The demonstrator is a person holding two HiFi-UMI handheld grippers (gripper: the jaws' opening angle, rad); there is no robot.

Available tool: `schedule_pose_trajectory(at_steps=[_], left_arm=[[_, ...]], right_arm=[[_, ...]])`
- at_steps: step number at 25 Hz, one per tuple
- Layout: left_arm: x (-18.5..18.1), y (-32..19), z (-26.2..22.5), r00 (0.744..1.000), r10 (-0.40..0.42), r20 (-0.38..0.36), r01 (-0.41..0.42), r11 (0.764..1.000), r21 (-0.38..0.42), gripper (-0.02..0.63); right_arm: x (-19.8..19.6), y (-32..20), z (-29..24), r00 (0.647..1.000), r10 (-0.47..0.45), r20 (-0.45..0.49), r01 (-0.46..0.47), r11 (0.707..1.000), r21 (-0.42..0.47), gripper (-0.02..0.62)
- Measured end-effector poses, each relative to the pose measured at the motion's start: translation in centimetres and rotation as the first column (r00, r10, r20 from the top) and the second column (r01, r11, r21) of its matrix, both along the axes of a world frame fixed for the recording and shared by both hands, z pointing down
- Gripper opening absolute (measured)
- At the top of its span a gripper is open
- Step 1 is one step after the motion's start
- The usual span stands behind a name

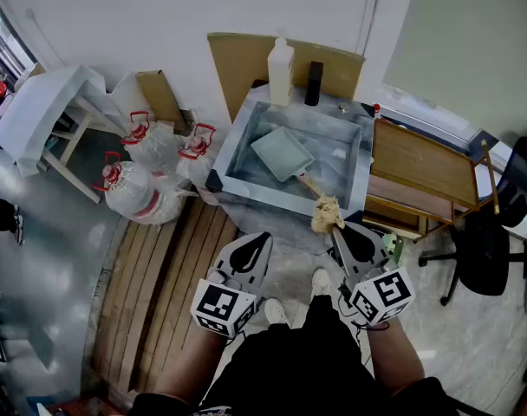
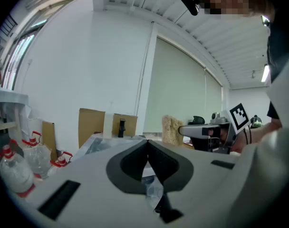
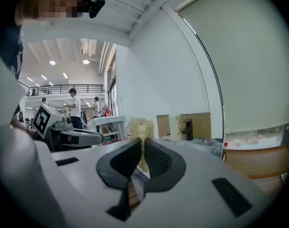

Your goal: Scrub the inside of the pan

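A pale green square pan [image 1: 283, 152] with a wooden handle lies tilted inside the metal sink [image 1: 231, 152]. My right gripper [image 1: 337, 230] is shut on a scrub brush whose tan fibre head [image 1: 326, 215] hovers at the sink's near edge, just short of the pan's handle. In the right gripper view the brush head [image 3: 141, 127] sticks up past the closed jaws of the right gripper [image 3: 142, 144]. My left gripper [image 1: 262, 237] is shut and empty, held to the left of the right one and in front of the sink. The left gripper view shows the brush [image 2: 170, 129] beside the left gripper [image 2: 148, 144].
A white bottle [image 1: 281, 72] and a black tap [image 1: 314, 83] stand at the sink's back, against cardboard. Water jugs [image 1: 133, 189] lie on the floor at the left. A wooden cart [image 1: 419, 172] and an office chair [image 1: 484, 250] stand at the right. Wooden slats [image 1: 159, 293] lie underfoot.
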State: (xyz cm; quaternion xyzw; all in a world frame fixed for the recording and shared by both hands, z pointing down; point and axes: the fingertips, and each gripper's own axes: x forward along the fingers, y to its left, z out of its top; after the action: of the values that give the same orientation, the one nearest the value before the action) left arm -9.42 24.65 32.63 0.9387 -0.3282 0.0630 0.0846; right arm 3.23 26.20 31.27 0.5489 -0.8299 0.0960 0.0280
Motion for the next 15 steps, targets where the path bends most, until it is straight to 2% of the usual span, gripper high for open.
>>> schedule_pose_trajectory(at_steps=[15], left_arm=[[1.5, -0.9, -0.1, 1.0, -0.007, -0.007, 0.007, 1.0, -0.005, 0.009]], right_arm=[[1.2, -1.2, -0.3, 1.0, -0.025, 0.002, 0.025, 1.0, 0.011, 0.029]])
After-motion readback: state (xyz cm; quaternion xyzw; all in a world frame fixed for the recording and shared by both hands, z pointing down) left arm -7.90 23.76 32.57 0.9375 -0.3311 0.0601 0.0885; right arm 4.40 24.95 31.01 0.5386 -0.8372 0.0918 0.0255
